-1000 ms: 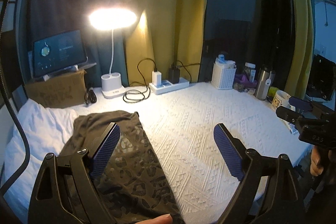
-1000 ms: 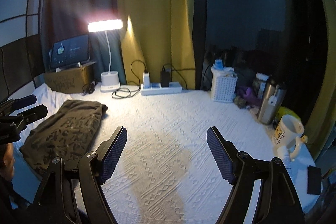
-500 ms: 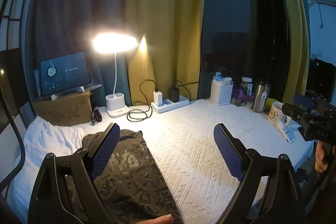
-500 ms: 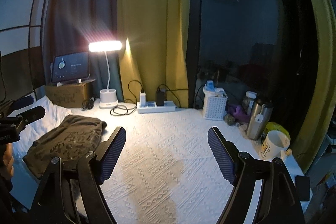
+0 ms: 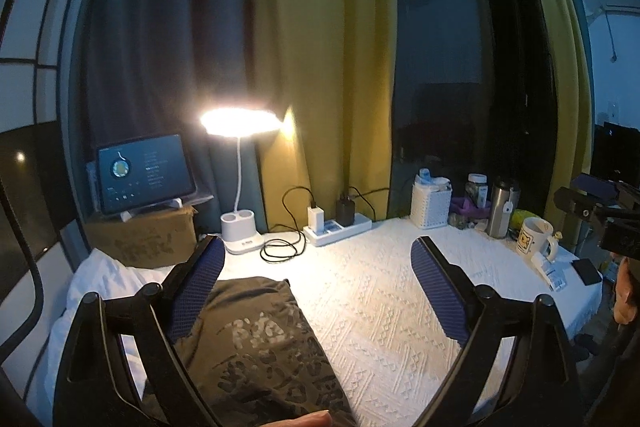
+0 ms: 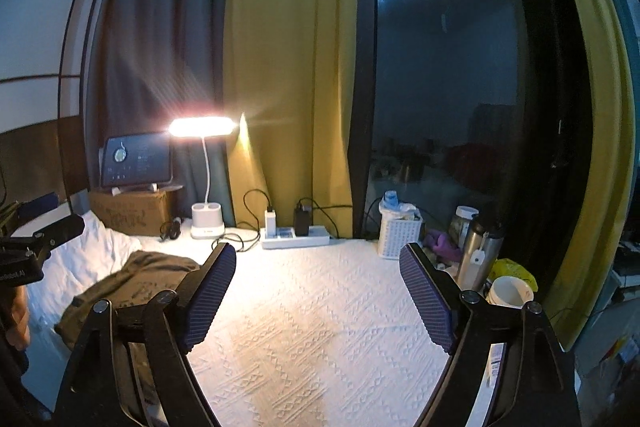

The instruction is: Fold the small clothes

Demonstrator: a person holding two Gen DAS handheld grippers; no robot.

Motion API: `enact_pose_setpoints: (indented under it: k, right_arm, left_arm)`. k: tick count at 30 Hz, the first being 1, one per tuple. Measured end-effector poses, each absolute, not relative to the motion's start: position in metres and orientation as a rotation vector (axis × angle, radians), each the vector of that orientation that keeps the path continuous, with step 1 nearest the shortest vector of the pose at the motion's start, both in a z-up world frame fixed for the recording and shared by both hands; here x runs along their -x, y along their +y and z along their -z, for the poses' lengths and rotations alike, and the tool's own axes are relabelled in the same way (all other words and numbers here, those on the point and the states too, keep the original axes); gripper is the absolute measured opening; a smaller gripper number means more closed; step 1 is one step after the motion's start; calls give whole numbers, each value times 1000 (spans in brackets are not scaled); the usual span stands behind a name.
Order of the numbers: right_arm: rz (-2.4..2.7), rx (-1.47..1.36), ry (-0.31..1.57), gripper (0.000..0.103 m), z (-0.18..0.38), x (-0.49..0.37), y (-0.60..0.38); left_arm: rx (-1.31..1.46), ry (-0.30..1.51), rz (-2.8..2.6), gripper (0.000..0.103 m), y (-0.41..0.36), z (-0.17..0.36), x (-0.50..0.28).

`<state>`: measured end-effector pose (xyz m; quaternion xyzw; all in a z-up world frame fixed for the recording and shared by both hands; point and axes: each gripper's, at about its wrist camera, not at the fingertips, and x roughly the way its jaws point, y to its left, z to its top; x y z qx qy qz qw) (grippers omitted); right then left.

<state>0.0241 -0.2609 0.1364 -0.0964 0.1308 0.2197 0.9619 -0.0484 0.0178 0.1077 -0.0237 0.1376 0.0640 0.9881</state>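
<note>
Left wrist view: your left gripper (image 5: pixel 318 267) is spread wide, nothing between the pads. Compared with a second ago the view tilts up: more curtain shows, and the lamp (image 5: pixel 239 118) sits lower in frame. So you are lifting and pulling back from the shirt (image 5: pixel 256 343). The shirt lies folded and flat on the white cover (image 5: pixel 384 307), on the near side of the lamp and left of the free stretch of cover; it looks unchanged in shape across the three moments. A white pillow (image 5: pixel 100 283) sits beside it, on its left. A fingertip shows at the bottom edge.

Right wrist view: your right gripper (image 6: pixel 318 291) is also released, jaws apart and holding nothing. This view rises the same way, with the lamp (image 6: pixel 201 127) dropping in frame and the cover (image 6: pixel 312 307) taking less of it. The shirt (image 6: pixel 132 287) is down-left of the lamp, well apart from this gripper. Your left gripper (image 6: pixel 40 243) shows at the left edge.

Judgement: both hands retreat together and the shirt stays put, so this fold looks finished. No other clothes are visible.
</note>
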Motion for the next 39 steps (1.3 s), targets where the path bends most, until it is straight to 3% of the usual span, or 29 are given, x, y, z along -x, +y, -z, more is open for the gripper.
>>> enact_pose_setpoints:
  k: [39]
  right_arm:
    - [-538,226,140,93,-195,23,-184]
  left_arm:
    - [70,151,-241,95,74,-142,95]
